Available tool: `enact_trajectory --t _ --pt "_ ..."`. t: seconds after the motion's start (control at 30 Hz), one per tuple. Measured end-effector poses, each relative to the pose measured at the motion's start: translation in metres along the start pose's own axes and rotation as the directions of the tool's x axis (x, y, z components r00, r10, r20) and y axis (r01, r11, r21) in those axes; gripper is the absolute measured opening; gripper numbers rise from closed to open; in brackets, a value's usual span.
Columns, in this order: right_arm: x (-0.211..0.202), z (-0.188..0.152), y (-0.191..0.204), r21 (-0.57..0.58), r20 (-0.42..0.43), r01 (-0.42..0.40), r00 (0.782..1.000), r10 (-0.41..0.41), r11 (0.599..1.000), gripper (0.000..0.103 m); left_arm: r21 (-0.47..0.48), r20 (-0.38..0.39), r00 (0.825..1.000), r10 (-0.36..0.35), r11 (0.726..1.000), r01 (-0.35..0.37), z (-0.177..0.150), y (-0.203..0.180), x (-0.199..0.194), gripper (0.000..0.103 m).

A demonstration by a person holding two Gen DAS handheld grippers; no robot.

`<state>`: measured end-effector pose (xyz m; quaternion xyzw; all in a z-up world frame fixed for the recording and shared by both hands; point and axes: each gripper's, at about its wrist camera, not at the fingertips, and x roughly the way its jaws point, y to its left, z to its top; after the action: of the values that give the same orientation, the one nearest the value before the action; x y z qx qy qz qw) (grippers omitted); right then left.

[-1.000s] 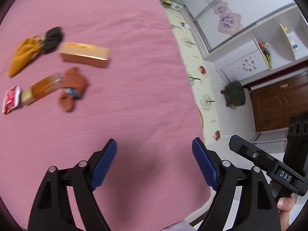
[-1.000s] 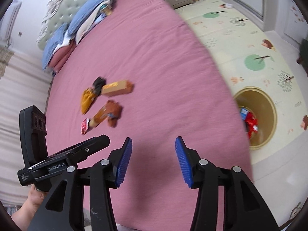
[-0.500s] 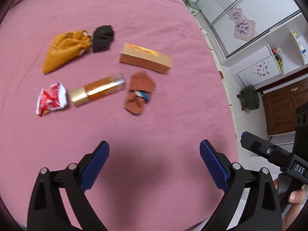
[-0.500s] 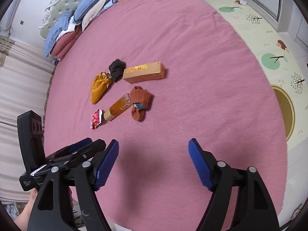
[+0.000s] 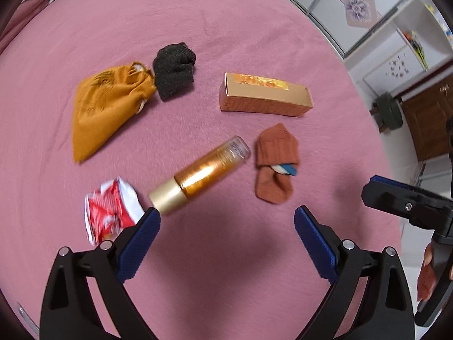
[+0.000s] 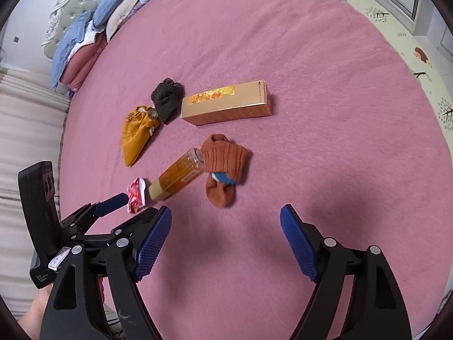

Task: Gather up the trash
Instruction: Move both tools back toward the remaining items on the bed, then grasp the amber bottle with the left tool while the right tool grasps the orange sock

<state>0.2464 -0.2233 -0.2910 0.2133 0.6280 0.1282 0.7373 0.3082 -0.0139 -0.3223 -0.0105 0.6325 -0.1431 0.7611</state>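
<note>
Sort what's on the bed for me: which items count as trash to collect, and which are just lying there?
Likely trash:
crumpled red wrapper
gold box, possibly empty; cannot tell

Just lying about, probably:
amber bottle
orange pouch
dark sock
rust sock
pillows

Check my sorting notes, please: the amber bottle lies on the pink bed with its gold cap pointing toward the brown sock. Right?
Not quite. The amber bottle does lie on the pink bed, but its gold cap points toward the red wrapper; the clear end faces the brown sock. The left wrist view shows it.
</note>
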Motion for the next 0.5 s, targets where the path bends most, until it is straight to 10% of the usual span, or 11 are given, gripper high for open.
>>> enact_trajectory --t 0.5 --pt "0.07 0.033 -0.007 0.058 -0.069 0.011 0.998 -0.007 0.998 0.071 0.128 -0.067 0.998 -0.017 0.991 0.026 0.03 0.027 0.07 0.095"
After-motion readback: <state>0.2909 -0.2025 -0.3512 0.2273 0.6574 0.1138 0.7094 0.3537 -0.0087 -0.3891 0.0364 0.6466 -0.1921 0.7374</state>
